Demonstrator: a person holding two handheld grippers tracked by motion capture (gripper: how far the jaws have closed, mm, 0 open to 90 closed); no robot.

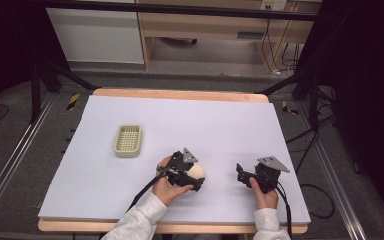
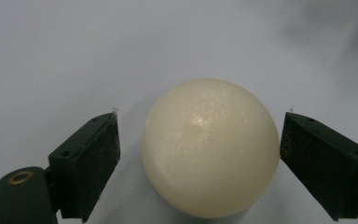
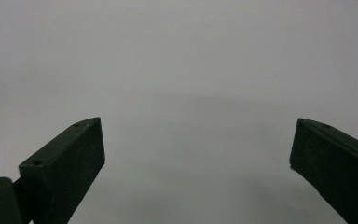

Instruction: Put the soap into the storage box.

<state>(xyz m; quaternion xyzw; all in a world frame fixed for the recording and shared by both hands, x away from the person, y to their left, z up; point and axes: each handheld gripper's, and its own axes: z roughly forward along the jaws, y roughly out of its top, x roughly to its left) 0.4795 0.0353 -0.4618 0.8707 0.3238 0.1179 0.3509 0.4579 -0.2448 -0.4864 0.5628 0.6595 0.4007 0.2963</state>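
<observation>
- Left gripper view: a cream ball (image 2: 210, 148) sits on the pale sheet (image 2: 74, 56) directly between the two black jaws, a little nearer the right-hand one.
- Gap shows between the left-hand jaw and the ball; the right-hand jaw is at the ball's edge, touching or a hair off, cannot tell. Not a squeeze, so I read the left gripper (image 2: 199, 140) as spread wide around the ball, not holding it.
- High view: the ball (image 1: 197, 171) lies near the front middle of the table (image 1: 180, 94), just past the left gripper (image 1: 190, 172), which points toward the person's right.
- Ball is round, so no long axis and no facing; any closing line through its middle would do.
- Right gripper (image 1: 241, 173) rests well apart from the ball, to its right; the left hand (image 1: 167, 186) is plainly the nearer.
- Right gripper view: jaws stand wide with nothing between them, bare sheet beyond.
- A green basket (image 1: 128, 140) sits farther back on the left, well apart from the ball.
- Judgement: the next move turns on closing squarely across the ball's widest part, since off-centre it would likely roll away.
</observation>
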